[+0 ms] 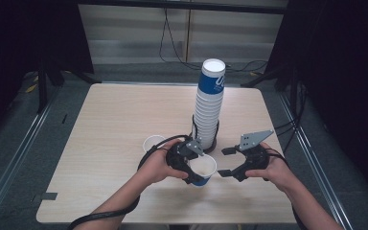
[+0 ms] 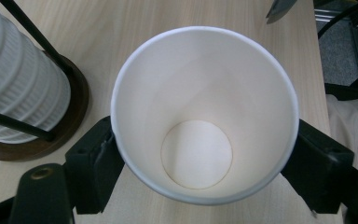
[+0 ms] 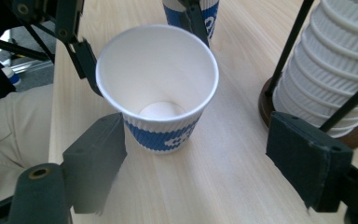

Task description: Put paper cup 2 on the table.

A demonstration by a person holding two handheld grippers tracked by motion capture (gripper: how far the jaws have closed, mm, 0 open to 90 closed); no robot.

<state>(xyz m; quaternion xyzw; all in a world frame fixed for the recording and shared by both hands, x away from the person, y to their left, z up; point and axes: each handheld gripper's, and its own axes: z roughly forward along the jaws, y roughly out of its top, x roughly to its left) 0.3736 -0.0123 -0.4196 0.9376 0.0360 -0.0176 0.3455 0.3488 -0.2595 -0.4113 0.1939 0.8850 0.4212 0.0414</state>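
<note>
Left gripper (image 1: 191, 165) clamped ribbed blue-white paper cup (image 1: 202, 170), upright on pale wood table (image 1: 120, 115) near front edge. Right gripper (image 1: 227, 162) jaws stood apart, empty, just beside cup. Tall ribbed cup stack (image 1: 210, 103) in round dark holder behind.

Bare table (image 1: 120, 120) left; cup stack (image 1: 209, 103) just behind held cup (image 1: 202, 170).

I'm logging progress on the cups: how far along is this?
Done: one cup stands alone on the table. In hand: the left gripper clamps a second cup at the table, while the right gripper stands open beside it. Left: the tall stack in its holder.
</note>
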